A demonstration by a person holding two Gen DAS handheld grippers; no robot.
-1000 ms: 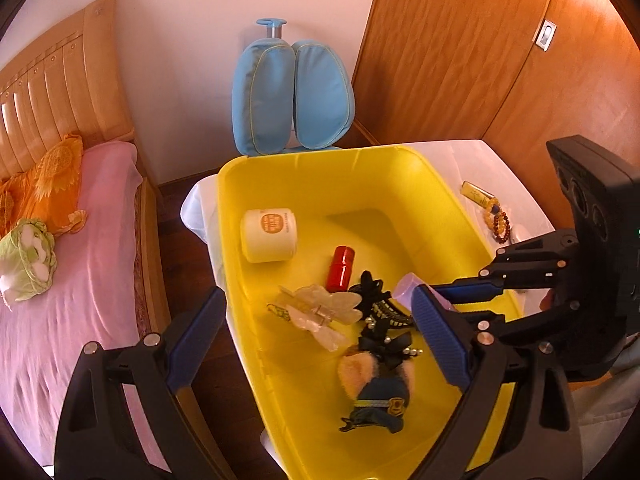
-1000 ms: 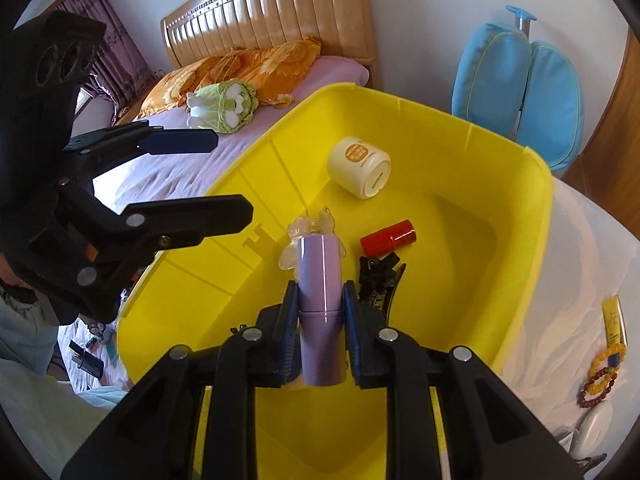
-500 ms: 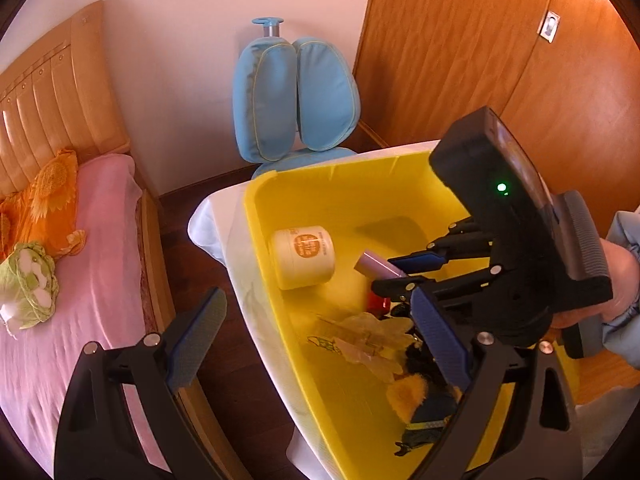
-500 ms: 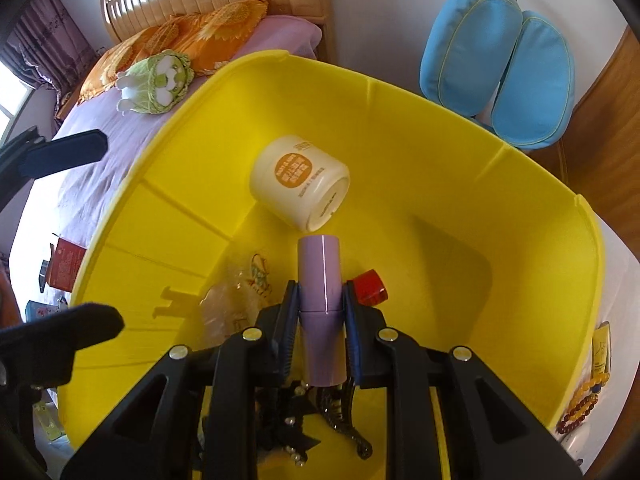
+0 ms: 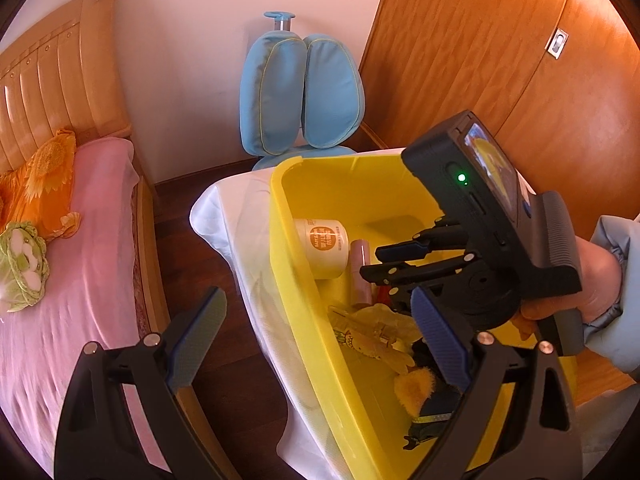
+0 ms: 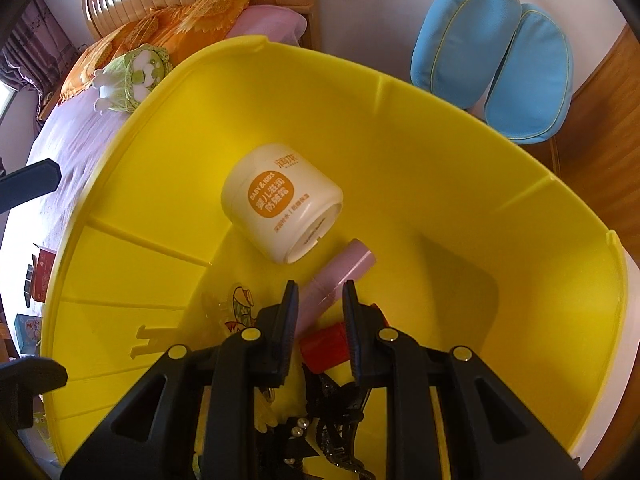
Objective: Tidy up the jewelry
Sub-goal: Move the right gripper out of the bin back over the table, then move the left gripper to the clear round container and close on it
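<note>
A yellow bin (image 6: 400, 128) (image 5: 300, 280) holds a cream jar (image 6: 280, 204) (image 5: 324, 246), a lilac tube (image 6: 340, 272) (image 5: 360, 272), a red cap (image 6: 324, 346), clear butterfly clips (image 5: 372, 332), black hair clips (image 6: 336, 404) and a plush clip (image 5: 416, 390). My right gripper (image 6: 320, 312) (image 5: 376, 262) is open inside the bin, its jaws either side of the lying lilac tube, which rests on the bin floor beside the jar. My left gripper (image 5: 320, 340) is open and empty, straddling the bin's left wall.
The bin stands on a white-covered table (image 5: 224, 216). A bed with pink sheet (image 5: 60, 280) and a cabbage plush (image 5: 20, 264) lies left. A blue chair (image 5: 300, 92) stands behind; wooden doors (image 5: 500, 60) are at right.
My right gripper moved deeper into the bin and opened, letting go of the lilac tube, which now lies by the jar. My left gripper shifted left over the bin's wall.
</note>
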